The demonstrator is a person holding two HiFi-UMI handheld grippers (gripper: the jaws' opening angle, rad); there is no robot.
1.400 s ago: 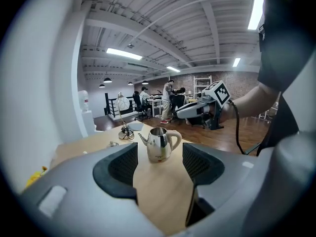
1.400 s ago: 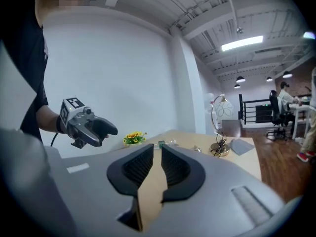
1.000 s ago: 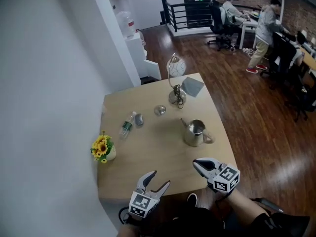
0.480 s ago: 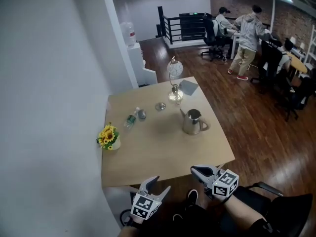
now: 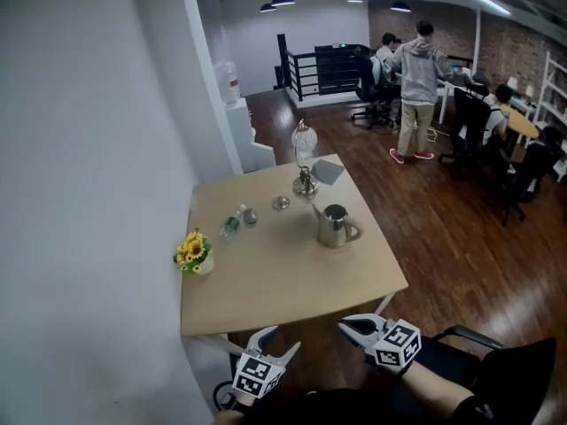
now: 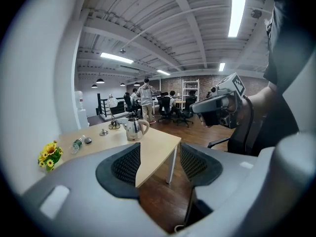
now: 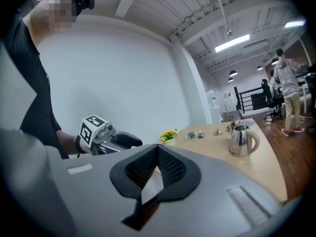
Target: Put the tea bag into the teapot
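Two claws (image 5: 285, 339) (image 5: 347, 324) well short of teapot (image 5: 333, 226)

We are holding both grippers low, short of the near edge of the table (image 5: 283, 277), with neither one reaching over its top. We are carrying the left gripper (image 5: 280, 343) just off the table's near left corner. Its jaws are standing apart with nothing between them, and they are pointing forward at the table edge. We are holding the right gripper (image 5: 344, 326) off the near right corner. Its jaws are meeting at the tips, clamping nothing, and they are pointing left toward the other gripper. Our right forearm (image 5: 436, 386) is angling in from the lower right, bare below a dark sleeve. Both marker cubes are facing upward.
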